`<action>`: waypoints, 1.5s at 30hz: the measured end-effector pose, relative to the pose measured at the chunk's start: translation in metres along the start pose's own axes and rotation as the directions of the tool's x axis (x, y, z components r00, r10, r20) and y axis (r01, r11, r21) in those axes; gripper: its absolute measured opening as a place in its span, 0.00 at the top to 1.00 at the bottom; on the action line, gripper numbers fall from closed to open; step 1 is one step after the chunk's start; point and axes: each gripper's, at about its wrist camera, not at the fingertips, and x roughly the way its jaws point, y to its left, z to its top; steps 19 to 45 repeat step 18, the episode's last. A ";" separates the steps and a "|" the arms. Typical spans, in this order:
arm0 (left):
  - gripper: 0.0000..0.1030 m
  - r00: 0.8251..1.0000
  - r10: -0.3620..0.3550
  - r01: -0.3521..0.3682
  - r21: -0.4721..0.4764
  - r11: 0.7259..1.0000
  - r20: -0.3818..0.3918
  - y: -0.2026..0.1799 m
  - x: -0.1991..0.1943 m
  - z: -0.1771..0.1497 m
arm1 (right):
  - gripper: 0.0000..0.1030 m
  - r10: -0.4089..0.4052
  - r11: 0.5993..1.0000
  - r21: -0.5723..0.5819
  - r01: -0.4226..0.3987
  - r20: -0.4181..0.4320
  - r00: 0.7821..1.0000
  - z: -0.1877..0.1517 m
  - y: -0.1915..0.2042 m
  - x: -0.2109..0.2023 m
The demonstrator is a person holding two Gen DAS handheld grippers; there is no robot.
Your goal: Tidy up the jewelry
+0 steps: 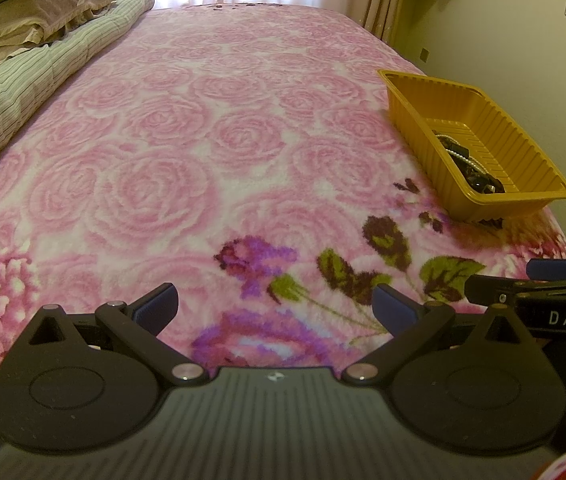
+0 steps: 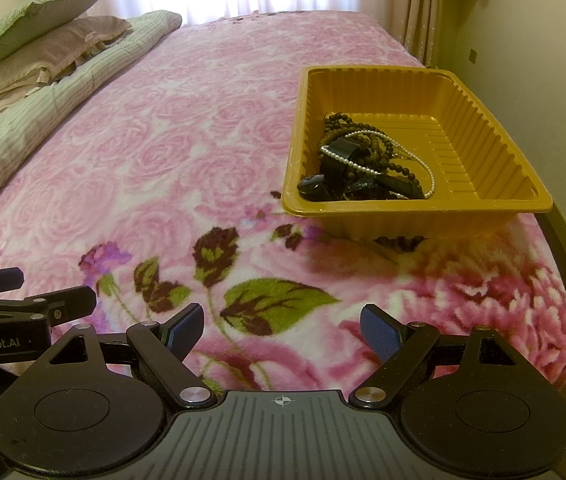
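Left wrist view: the left gripper (image 1: 275, 306) hangs over a bed covered by a pink rose-patterned blanket (image 1: 211, 128), its blue-padded jaws spread wide with only blanket between them. Far to the right, near the bed's edge, sits a yellow ribbed plastic tray (image 1: 459, 168); a dark tangle of jewelry (image 1: 471, 168) with a strand of white beads lies in its near end. The tip of the right gripper (image 1: 555, 280) pokes in at the right edge. At upper left a striped green quilt (image 1: 35, 76) lies folded along the bed, with pillows (image 1: 31, 20) stacked on it.

Right wrist view: the right gripper (image 2: 283, 330) hovers over the blanket's (image 2: 155, 152) flower-and-leaf border, jaws standing wide and empty. Ahead and to the right, well apart from the fingertips, is the tray (image 2: 483, 136). The jewelry (image 2: 367, 168) is heaped in its near left part: brown bead strings, a white pearl strand and black straps or bands tangled together. The left gripper (image 2: 11, 292) shows at the left edge.
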 end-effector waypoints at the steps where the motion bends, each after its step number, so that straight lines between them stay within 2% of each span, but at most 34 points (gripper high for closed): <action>1: 0.00 1.000 0.000 0.000 0.001 1.000 0.000 0.000 0.000 -0.001 | 0.17 0.000 1.000 0.001 0.000 0.000 1.000 0.000 0.000 0.000; 45: 0.00 1.000 -0.004 0.005 -0.019 1.000 0.020 0.003 -0.002 -0.003 | 0.17 -0.001 1.000 0.001 0.001 0.000 1.000 -0.001 -0.002 0.000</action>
